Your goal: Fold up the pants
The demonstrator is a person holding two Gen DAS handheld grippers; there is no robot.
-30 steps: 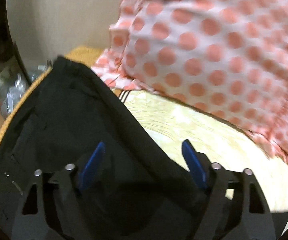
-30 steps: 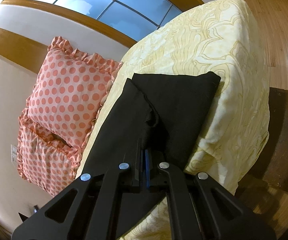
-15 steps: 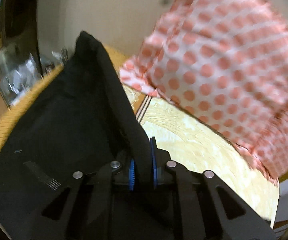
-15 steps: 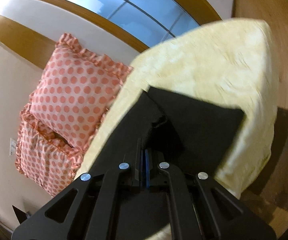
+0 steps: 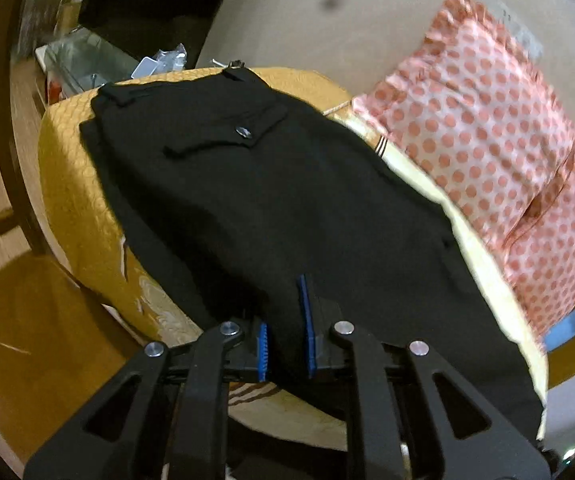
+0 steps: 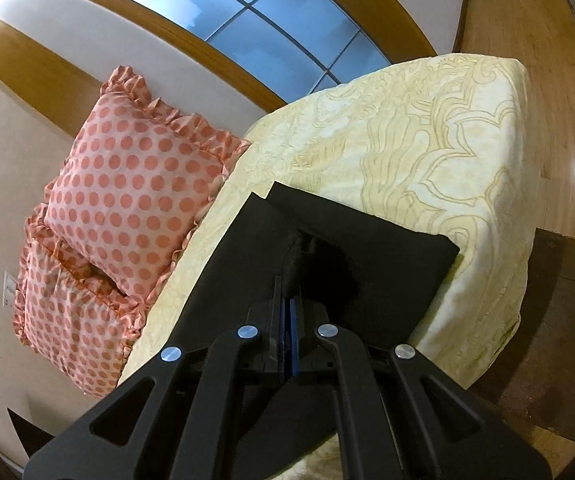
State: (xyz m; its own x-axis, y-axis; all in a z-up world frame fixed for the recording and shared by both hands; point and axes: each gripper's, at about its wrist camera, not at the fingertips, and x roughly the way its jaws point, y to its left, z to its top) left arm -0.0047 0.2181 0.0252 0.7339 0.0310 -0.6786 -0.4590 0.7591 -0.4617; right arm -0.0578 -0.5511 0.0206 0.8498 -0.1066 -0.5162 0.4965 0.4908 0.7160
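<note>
**Both grippers pinching the pants, waist end spread on the bed**

Since a second ago your left gripper has gone from wide open to clamped on a fold of the black pants, and it's pulled back so the whole waist end now shows instead of just a dark heap up close. Your right gripper hasn't changed its hold: blue pads pressed together on a bunched ridge of the same pants.

Using the bed as the landmark: the pants lie on top of its pale yellow patterned cover, running along the side near the pillows. In the left wrist view the waistband end with the buttoned pocket flap sits over the bed's far golden corner, edge hanging slightly past it. In the right wrist view the leg end is doubled over, one layer on another, its corner reaching toward the bed's outer edge.

Two pink polka-dot pillows lean against the wall right beside the bed, touching its cover. A wooden chair stands off the bed's corner, in the left view.
</note>
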